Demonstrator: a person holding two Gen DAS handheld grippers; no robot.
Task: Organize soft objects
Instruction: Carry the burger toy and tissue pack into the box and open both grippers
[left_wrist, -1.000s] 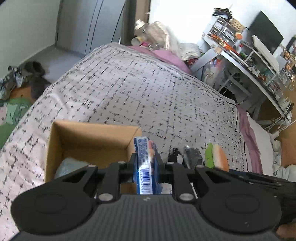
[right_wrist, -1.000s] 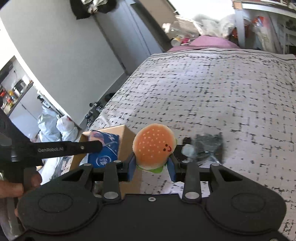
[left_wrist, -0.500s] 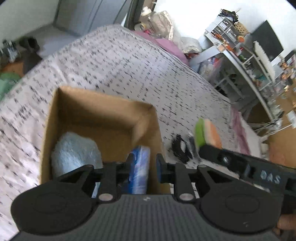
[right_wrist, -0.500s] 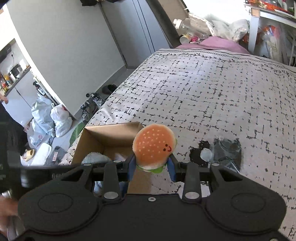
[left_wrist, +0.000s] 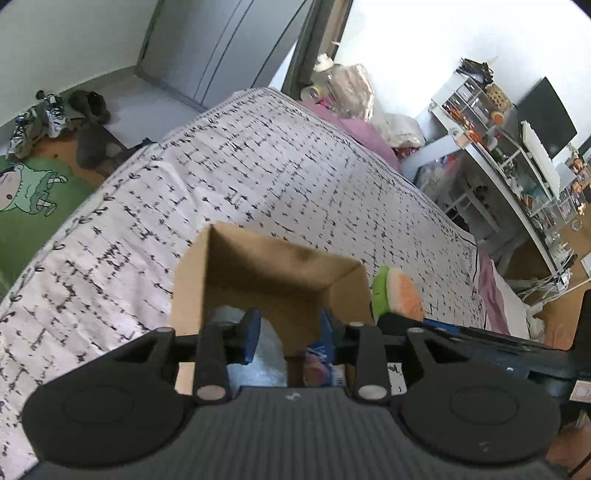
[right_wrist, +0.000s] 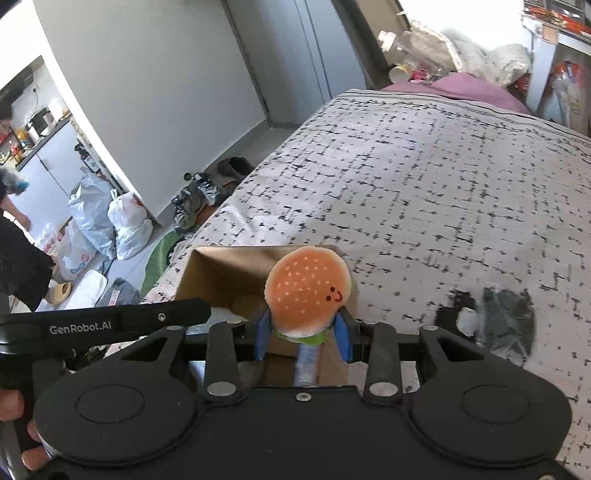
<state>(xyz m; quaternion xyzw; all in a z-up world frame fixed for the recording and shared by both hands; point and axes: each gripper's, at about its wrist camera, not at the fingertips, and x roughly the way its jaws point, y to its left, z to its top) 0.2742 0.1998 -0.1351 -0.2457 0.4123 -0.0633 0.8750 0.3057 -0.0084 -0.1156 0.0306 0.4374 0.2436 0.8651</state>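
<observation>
An open cardboard box (left_wrist: 266, 266) stands on the bed, also in the right wrist view (right_wrist: 225, 273). My left gripper (left_wrist: 290, 330) is open over the box, empty. Below it in the box lie a blue tissue pack (left_wrist: 321, 365) and a pale blue fluffy thing (left_wrist: 258, 354). My right gripper (right_wrist: 303, 334) is shut on a plush hamburger (right_wrist: 308, 293) and holds it above the box's right side. The hamburger shows edge-on in the left wrist view (left_wrist: 397, 293). The left gripper's arm (right_wrist: 110, 325) crosses the right wrist view at left.
The bed has a white cover with black dashes (left_wrist: 277, 177). A black crumpled item (right_wrist: 495, 317) lies on it right of the box. Shoes (left_wrist: 48, 114) and a green mat (left_wrist: 26, 199) are on the floor at left. A cluttered desk (left_wrist: 509, 155) stands at right.
My left gripper opened and let the blue tissue pack drop into the box. My right gripper moved closer over the box with the hamburger.
</observation>
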